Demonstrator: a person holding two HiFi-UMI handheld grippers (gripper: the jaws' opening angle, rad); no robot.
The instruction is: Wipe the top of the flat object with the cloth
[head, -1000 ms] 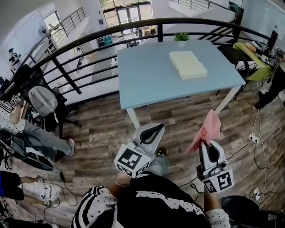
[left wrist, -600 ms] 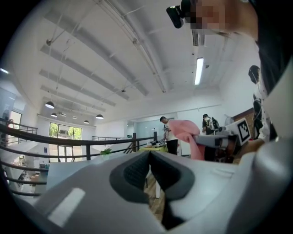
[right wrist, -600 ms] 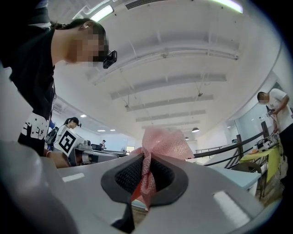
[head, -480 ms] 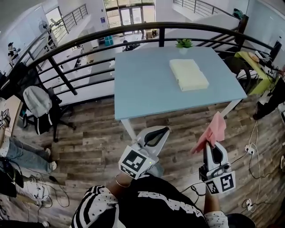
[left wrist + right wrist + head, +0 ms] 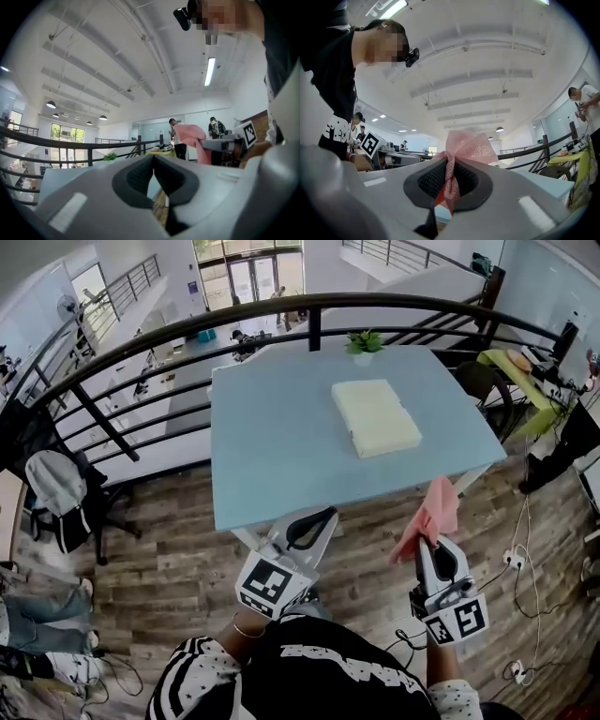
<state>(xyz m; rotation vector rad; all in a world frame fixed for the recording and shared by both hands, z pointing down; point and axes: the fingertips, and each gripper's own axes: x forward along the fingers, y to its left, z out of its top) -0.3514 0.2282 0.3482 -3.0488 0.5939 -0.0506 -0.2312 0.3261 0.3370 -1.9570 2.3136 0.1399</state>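
Observation:
A pale cream flat block [image 5: 376, 417] lies on the light blue table [image 5: 281, 446], toward its far right part. A pink cloth [image 5: 429, 517] [image 5: 461, 150] sticks up from my right gripper [image 5: 433, 542], which is shut on it and held in the air just short of the table's near edge. In the left gripper view the pink cloth [image 5: 193, 138] shows at the right. My left gripper [image 5: 319, 517] is shut with nothing between its jaws, and it sits at the table's near edge, left of the right one.
A small potted plant [image 5: 362, 342] stands at the table's far edge. A black curved railing [image 5: 187, 329] runs behind the table. A chair with a backpack [image 5: 58, 495] is at the left. Cables [image 5: 534, 549] lie on the wooden floor at the right.
The view has closed in on the table: both grippers have come nearer its front edge. The right gripper keeps its hold on the cloth and the left stays shut.

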